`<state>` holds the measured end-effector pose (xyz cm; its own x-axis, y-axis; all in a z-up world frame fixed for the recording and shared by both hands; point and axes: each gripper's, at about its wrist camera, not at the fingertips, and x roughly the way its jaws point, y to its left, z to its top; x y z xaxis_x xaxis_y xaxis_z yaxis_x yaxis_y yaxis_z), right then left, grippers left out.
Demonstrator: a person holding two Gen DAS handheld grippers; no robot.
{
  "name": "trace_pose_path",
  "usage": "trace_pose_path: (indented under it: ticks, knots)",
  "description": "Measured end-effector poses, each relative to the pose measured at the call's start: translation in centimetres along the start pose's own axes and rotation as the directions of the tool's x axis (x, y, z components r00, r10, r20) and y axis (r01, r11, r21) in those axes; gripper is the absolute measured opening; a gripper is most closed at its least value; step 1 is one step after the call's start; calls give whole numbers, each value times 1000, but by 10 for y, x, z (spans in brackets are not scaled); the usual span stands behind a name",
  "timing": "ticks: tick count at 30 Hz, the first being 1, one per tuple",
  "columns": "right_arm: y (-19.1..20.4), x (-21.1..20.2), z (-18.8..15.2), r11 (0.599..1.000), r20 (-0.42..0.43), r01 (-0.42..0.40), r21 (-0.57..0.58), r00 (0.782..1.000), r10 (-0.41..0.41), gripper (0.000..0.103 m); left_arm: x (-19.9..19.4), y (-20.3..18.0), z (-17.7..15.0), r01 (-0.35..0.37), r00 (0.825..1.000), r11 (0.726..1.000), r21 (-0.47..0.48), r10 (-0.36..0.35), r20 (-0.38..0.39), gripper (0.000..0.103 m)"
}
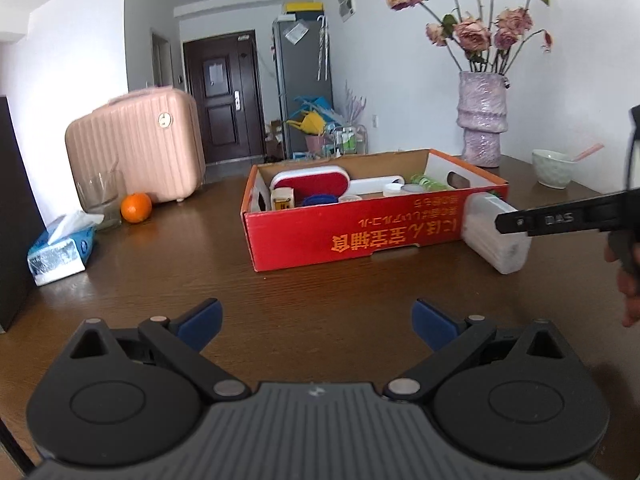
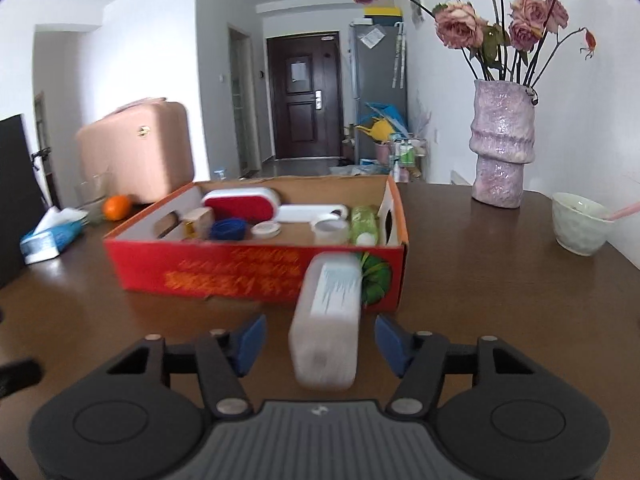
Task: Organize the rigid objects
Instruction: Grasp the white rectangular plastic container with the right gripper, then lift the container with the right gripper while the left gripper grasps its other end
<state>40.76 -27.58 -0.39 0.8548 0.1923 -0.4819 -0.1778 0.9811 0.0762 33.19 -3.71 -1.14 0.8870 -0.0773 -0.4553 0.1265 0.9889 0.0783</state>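
Low in the frame's centre, your right gripper (image 2: 320, 340) stands spread around a white translucent plastic box (image 2: 326, 320), its far end against the red cardboard tray (image 2: 224, 272).

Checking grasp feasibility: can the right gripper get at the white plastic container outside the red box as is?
Probably yes. The right gripper is open with the white plastic container lying on the table between its fingers; nothing blocks it, though the red box sits just behind.

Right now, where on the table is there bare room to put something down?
Bare wood lies between the tissue pack and the red box, in front of the left gripper. Another patch lies between the box and the white bowl. It is crowded inside the box and around the white container between the right gripper's fingers.
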Motion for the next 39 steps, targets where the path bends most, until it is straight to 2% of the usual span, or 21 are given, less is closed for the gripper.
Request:
trace_pose_path:
  ticks: [2, 4, 7, 9, 11, 12, 13, 14, 15, 17, 19, 21, 22, 24, 27, 30, 32, 34, 36, 37, 39]
  knots:
    - [-1, 19, 2, 1000, -32, 7, 1, 999, -7, 41, 4, 4, 1, 7, 1000, 1000, -20, -8, -11, 103]
    - [1, 21, -2, 1000, -32, 10, -6, 999, -10, 40, 5, 7, 0, 11, 1000, 1000, -29, -11, -18, 103]
    - [25, 0, -14, 985, -15, -62, -159, 998, 61, 40, 2, 8, -3, 15, 1000, 999, -34, -16, -27, 103]
    - [52, -21, -33, 915, -27, -139, -379, 990, 139, 40, -1, 7, -5, 46, 998, 998, -44, -48, -32, 103]
    - [77, -46, -58, 804, -25, -170, -570, 981, 190, 42, -6, 5, -6, 90, 995, 994, -59, -92, -33, 103]
    - [83, -55, -68, 763, -26, -179, -620, 978, 209, 45, -8, 3, -6, 110, 993, 992, -64, -112, -32, 103]
    - [87, -62, -76, 745, -33, -173, -644, 979, 199, 57, -10, 0, -7, 124, 991, 990, -65, -126, -32, 103]
    - [87, -66, -81, 757, -35, -159, -634, 983, 178, 64, -11, -3, -7, 137, 990, 989, -63, -139, -33, 103]
    - [84, -69, -83, 782, -30, -148, -605, 986, 163, 66, -11, -6, -8, 145, 988, 988, -61, -148, -35, 102]
    - [71, -70, -83, 859, -26, -121, -497, 992, 125, 66, -10, -11, -10, 161, 985, 985, -63, -164, -49, 101]
    - [56, -70, -80, 938, -21, -62, -340, 998, 58, 66, -10, -15, -12, 177, 981, 981, -80, -183, -69, 97]
    - [41, -75, -78, 976, -26, -111, -186, 994, 108, 66, -9, -16, -14, 202, 973, 973, -115, -212, -92, 95]
    - [34, -77, -76, 980, -28, -159, -118, 987, 157, 65, -8, -17, -16, 214, 968, 968, -127, -227, -102, 94]
    - [24, -82, -74, 972, -17, -235, -24, 972, 235, 63, -7, -17, -18, 230, 961, 960, -161, -250, -119, 85]
    - [15, -80, -68, 966, 8, -251, 54, 968, 251, 63, -6, -18, -20, 254, 952, 941, -221, -284, -115, 69]
    - [11, -62, -68, 950, -40, -275, 149, 958, 284, 48, -1, -24, -22, 293, 937, 924, -247, -329, -116, 68]
    - [13, -53, -69, 936, -38, -300, 185, 949, 312, 48, 2, -25, -21, 300, 933, 915, -271, -340, -116, 67]
    - [18, -49, -71, 924, -33, -320, 209, 942, 334, 48, 6, -22, -22, 317, 923, 890, -328, -369, -110, 61]
    - [19, -43, -73, 904, -32, -343, 255, 931, 362, 46, 7, -18, -25, 349, 905, 855, -383, -414, -101, 42]
    - [19, -43, -74, 896, -34, -345, 280, 929, 368, 42, 6, -17, -26, 363, 896, 839, -405, -434, -96, 40]
    - [21, -45, -75, 883, -40, -348, 315, 925, 379, 38, -1, -17, -28, 350, 900, 843, -409, -424, -104, 40]
